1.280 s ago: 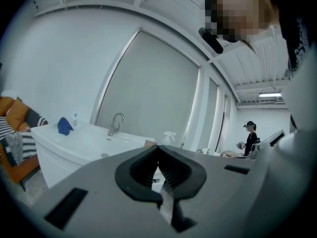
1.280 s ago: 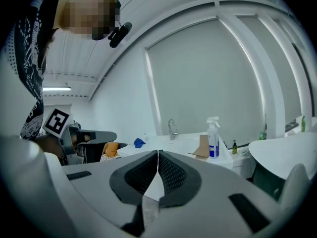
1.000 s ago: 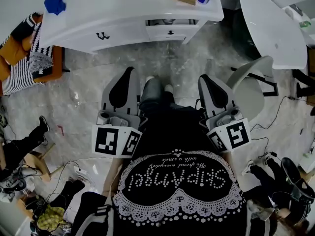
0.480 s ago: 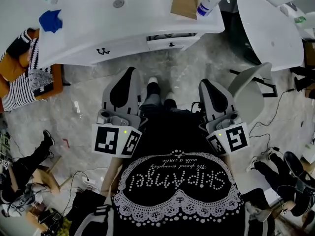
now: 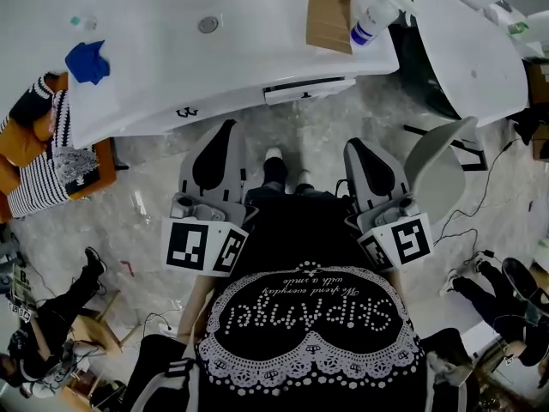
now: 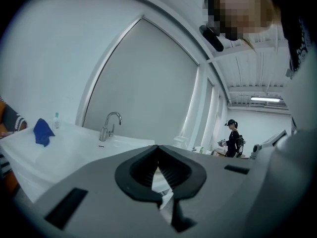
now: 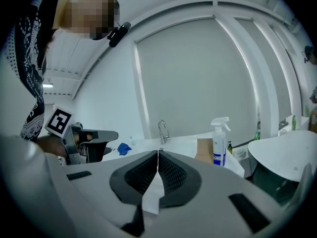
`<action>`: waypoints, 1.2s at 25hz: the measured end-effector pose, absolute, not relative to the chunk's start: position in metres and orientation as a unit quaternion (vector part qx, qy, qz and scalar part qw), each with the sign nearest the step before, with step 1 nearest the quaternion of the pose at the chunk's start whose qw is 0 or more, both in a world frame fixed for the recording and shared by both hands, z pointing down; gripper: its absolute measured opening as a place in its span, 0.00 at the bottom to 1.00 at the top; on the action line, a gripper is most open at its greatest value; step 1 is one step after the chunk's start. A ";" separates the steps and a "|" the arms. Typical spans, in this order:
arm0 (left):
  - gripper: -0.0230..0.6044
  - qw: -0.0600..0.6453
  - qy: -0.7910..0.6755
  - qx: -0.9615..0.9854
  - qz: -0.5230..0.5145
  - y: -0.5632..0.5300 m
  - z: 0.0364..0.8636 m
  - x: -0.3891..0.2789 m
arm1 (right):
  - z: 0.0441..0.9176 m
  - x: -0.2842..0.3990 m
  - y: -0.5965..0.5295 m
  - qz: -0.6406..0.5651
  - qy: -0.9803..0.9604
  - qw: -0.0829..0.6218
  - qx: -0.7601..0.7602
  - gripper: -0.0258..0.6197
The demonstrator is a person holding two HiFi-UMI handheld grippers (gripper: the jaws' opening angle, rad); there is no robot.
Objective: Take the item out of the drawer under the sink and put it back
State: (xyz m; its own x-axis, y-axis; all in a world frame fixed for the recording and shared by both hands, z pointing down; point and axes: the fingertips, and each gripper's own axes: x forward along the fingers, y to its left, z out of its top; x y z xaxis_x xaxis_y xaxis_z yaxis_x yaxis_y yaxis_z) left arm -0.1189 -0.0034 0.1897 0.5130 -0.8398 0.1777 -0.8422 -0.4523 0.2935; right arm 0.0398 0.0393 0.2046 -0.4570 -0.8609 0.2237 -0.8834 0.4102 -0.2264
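The white sink counter (image 5: 214,58) fills the top of the head view, with its drain (image 5: 208,25) showing. Under its front edge the right drawer (image 5: 309,89) stands slightly out; its inside is hidden by the countertop. My left gripper (image 5: 225,129) and right gripper (image 5: 353,144) are held side by side in front of my body, short of the counter and pointing at it. Both are shut and empty. In the left gripper view the left gripper (image 6: 158,150) faces the faucet (image 6: 110,126). The right gripper (image 7: 158,152) faces the faucet (image 7: 162,131) too.
On the counter lie a blue cloth (image 5: 88,61), a cardboard box (image 5: 330,11) and a spray bottle (image 5: 373,20). A round white table (image 5: 472,45) and a grey chair (image 5: 437,166) stand at right. An orange seat with striped fabric (image 5: 43,166) stands left. Cables cross the floor.
I have stepped toward the counter, so it sits lower and nearer in the head view and covers more of the drawer. Both grippers came forward with me, still shut.
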 end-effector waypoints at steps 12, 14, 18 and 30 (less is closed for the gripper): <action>0.04 0.185 -0.476 0.860 0.012 -0.032 0.199 -0.131 | 0.209 0.032 0.016 0.149 -0.826 0.037 0.543 0.07; 0.04 0.189 -0.474 0.860 0.015 -0.034 0.202 -0.131 | 0.213 0.032 0.016 0.157 -0.823 0.045 0.545 0.07; 0.04 0.186 -0.475 0.860 0.017 -0.035 0.203 -0.131 | 0.215 0.038 0.013 0.159 -0.819 0.051 0.550 0.07; 0.04 0.188 -0.504 0.842 0.025 -0.045 0.204 -0.129 | 0.161 0.087 -0.016 0.160 -0.807 -0.027 0.568 0.07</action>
